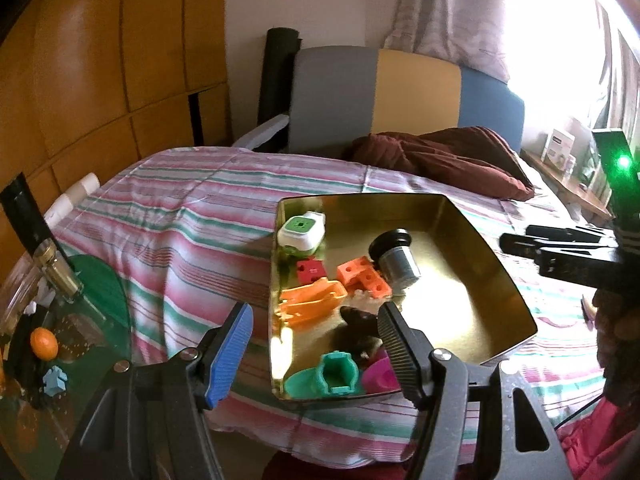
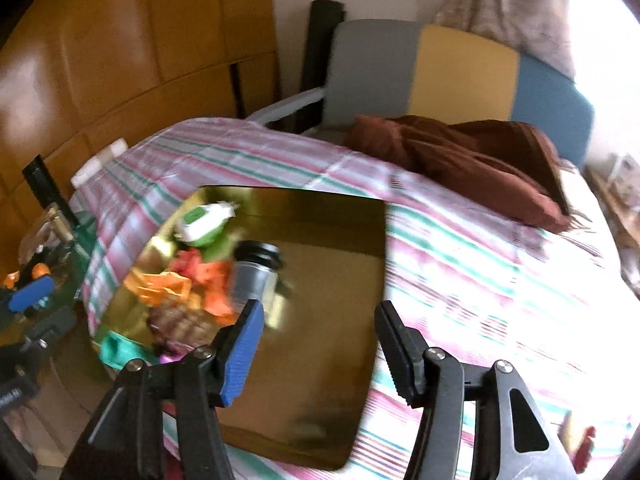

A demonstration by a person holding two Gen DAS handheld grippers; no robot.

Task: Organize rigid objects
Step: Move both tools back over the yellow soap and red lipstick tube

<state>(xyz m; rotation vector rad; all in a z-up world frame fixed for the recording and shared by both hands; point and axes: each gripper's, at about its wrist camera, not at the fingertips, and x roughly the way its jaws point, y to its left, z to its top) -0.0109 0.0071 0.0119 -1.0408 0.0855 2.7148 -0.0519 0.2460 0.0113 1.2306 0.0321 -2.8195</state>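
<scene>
A shiny gold tin tray (image 1: pixel 492 276) (image 2: pixel 328 248) lies on the striped bed. In it are a white and green gadget (image 1: pixel 301 232) (image 2: pixel 202 220), a metal cylinder with a black cap (image 1: pixel 396 262) (image 2: pixel 258 272), orange blocks (image 1: pixel 362 278), an orange clip (image 1: pixel 312 302), a red block (image 1: pixel 310 270), a teal piece (image 1: pixel 336 374) and a pink cup (image 1: pixel 380 376). My left gripper (image 1: pixel 314 352) is open and empty above the tray's near left corner. My right gripper (image 2: pixel 320 354) is open and empty above the tray's near side; it also shows at the right of the left wrist view (image 1: pixel 520 242).
A glass side table (image 1: pixel 96 312) at the left holds an orange ball (image 1: pixel 44 343), a light blue piece (image 1: pixel 55 380) and a brass-capped bottle (image 1: pixel 56 276). A maroon cloth (image 1: pixel 444 158) lies at the bed's head. A wooden wardrobe (image 1: pixel 100 60) stands behind.
</scene>
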